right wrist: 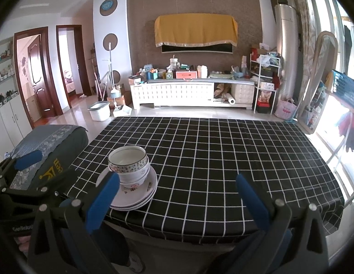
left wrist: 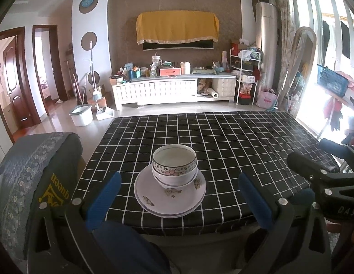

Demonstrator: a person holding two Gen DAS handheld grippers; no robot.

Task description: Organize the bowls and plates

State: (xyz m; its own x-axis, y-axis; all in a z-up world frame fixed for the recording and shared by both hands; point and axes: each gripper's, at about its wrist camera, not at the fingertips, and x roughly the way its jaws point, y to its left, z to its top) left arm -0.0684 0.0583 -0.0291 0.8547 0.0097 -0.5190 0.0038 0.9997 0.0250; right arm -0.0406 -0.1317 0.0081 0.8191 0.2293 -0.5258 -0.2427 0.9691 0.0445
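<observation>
1. A living room: a table (left wrist: 222,137) under a black cloth with a white grid stands in front of a white low cabinet (left wrist: 167,89) crowded with small things, and a yellow cloth (left wrist: 177,26) hangs over the screen on the brown wall.
2. A chair back (left wrist: 28,178) with a grey-blue patterned cover stands at the table's left side.
3. Near the table's front edge lies a stack of plates (left wrist: 170,196), white with small flower prints.
4. On the plates sit nested bowls (left wrist: 174,166); the top one has a flowered band under its rim and looks empty.
5. The left gripper (left wrist: 179,196) is spread wide and holds nothing, its blue fingers (left wrist: 104,196) framing the stack from the near side, apart from it.
6. The right gripper (right wrist: 177,198) is likewise spread and empty, over the front edge with the stack at its left finger.
</observation>
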